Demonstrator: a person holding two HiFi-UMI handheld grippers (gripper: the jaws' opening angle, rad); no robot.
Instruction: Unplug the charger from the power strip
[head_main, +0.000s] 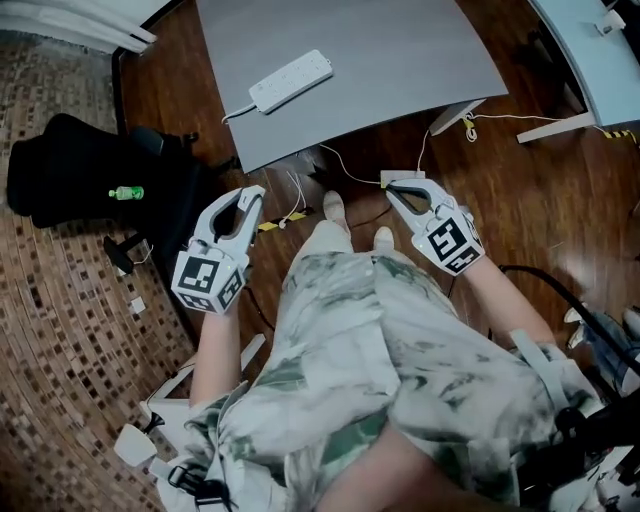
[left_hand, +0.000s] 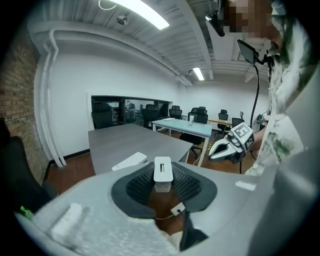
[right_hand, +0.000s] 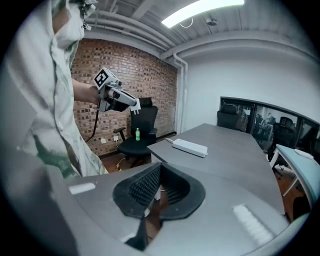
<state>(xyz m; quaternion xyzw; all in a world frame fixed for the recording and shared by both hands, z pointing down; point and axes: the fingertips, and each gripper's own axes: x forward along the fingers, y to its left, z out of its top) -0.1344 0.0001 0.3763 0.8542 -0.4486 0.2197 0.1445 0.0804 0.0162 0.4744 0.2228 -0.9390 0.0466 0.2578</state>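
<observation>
The white power strip (head_main: 290, 82) lies on the grey table (head_main: 400, 60) with its cable running off the left end; nothing is plugged into its top. It also shows in the left gripper view (left_hand: 129, 161) and the right gripper view (right_hand: 190, 146). My left gripper (head_main: 256, 194) hangs in the air off the table's near edge, shut on a white charger block (left_hand: 163, 172) at its tips. From the right gripper view the charger (right_hand: 135, 105) shows at those tips. My right gripper (head_main: 391, 186) is level with it to the right, jaws together and nothing in them.
A black office chair (head_main: 80, 170) carrying a green bottle (head_main: 126, 192) stands at the left. Thin cables and a small white box (head_main: 389, 178) lie on the wooden floor below the table edge. A second table (head_main: 600, 50) is at the far right. My legs fill the near view.
</observation>
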